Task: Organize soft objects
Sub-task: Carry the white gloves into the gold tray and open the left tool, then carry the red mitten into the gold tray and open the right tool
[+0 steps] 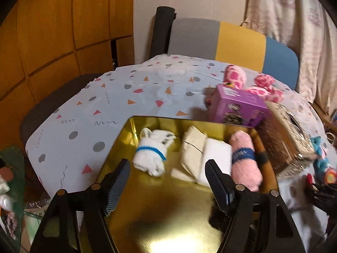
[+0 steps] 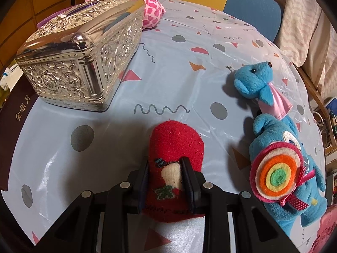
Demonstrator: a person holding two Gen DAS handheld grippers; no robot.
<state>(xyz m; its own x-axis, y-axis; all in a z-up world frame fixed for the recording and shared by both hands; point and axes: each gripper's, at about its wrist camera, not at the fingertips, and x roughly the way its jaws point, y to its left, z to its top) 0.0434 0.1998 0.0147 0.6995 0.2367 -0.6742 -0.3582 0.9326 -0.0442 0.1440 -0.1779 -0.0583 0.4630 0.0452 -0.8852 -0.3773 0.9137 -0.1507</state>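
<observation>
My left gripper is open and empty above a gold tin. In the tin lie a rolled white sock with a blue band, a folded cream cloth, a white folded cloth and a pink fuzzy roll with a blue band. My right gripper is shut on a rolled red sock with a white and green pattern, just above the patterned tablecloth. A blue plush toy with a felt lollipop lies to its right.
An ornate silver box stands at the left of the right wrist view, and shows in the left wrist view. A purple carton and a pink spotted plush lie behind the tin. A multicoloured chair back stands beyond the table.
</observation>
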